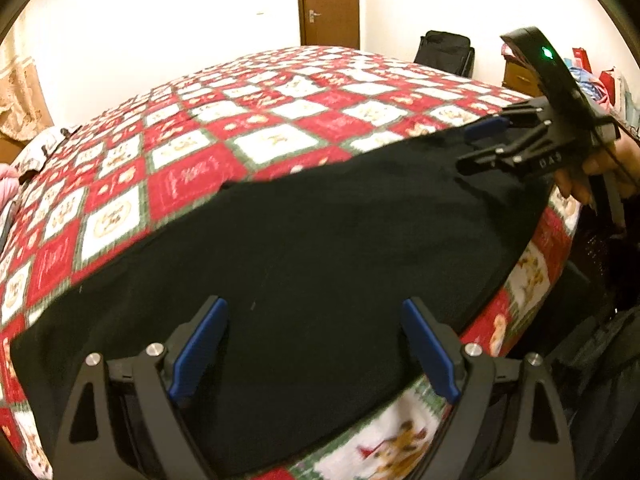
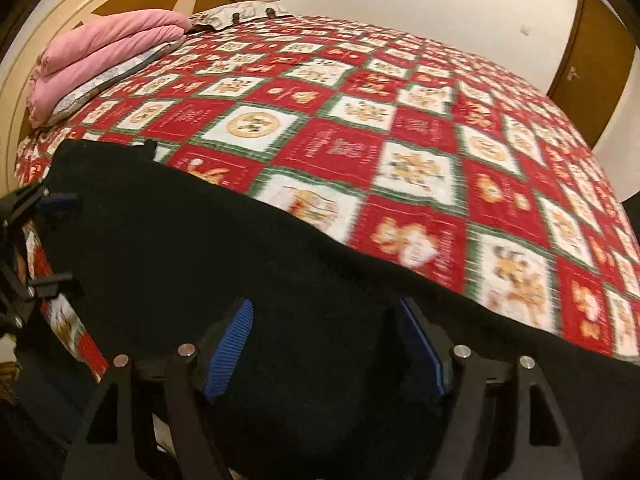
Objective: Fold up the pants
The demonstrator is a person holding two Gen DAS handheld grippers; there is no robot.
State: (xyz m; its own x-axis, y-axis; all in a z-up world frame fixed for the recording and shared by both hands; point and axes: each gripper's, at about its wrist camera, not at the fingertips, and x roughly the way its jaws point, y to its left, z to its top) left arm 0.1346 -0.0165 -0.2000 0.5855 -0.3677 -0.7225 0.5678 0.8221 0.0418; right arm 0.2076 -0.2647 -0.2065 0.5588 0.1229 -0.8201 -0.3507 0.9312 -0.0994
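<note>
The black pants [image 1: 304, 248] were laid flat along the near edge of the bed [image 1: 256, 128], on a red, white and green patchwork quilt [image 2: 400, 152]. The left gripper [image 1: 316, 344] was held wide open just above the cloth, nothing being caught between its blue pads [image 1: 198, 352]. The right gripper [image 2: 326, 344] was likewise held open over the fabric, with no cloth pinched; it was also seen from the left wrist, ahead and to the right of the left gripper, over the far end of the garment. The step in hand was judged to be a pause between folds, the cloth lying released. The next move was judged to call for both grippers to be lowered onto an edge of the pants and closed there, so that one part could be carried over the other. The garment appeared as a long, dark, matte band, largely smooth, its outline slightly wavy ahead of the right gripper; seams and waistband could not be told apart.
</note>
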